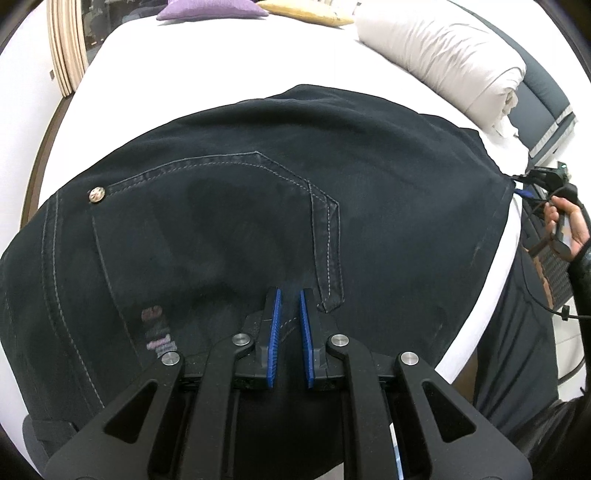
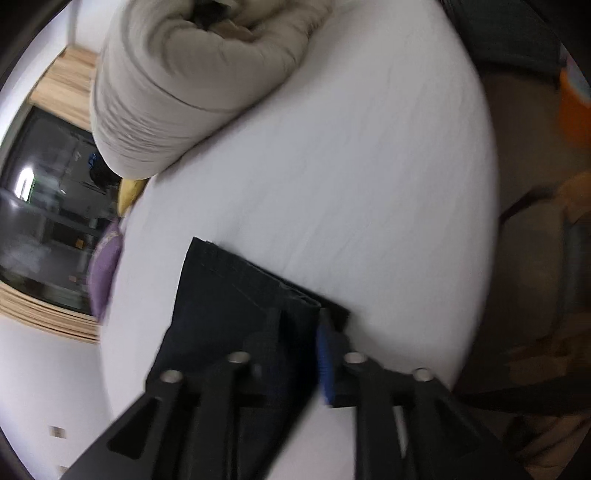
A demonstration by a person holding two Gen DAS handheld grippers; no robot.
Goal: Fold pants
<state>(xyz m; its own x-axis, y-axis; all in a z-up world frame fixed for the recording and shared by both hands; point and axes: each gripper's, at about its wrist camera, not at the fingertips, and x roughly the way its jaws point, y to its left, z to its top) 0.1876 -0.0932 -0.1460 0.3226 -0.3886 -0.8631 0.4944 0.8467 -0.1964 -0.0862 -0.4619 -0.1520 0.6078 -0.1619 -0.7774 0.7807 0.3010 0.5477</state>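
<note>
your left gripper [image 1: 290, 325] sits nearly closed on the waist end of the pants [image 1: 258, 206], pinching a little denim. the pants lie across the white bed [image 1: 207, 74], apparently doubled leg on leg. your right gripper [image 2: 295, 354] clamps the hem end, though blur hides how firmly. i'd say the lengthwise fold is done; folding hem to waist remains.

A rolled beige duvet [image 1: 450, 62] lies along the white bed's [image 1: 207, 70] far edge; purple [image 1: 212, 9] and yellow cushions [image 1: 306, 13] sit at its far corner.
</note>
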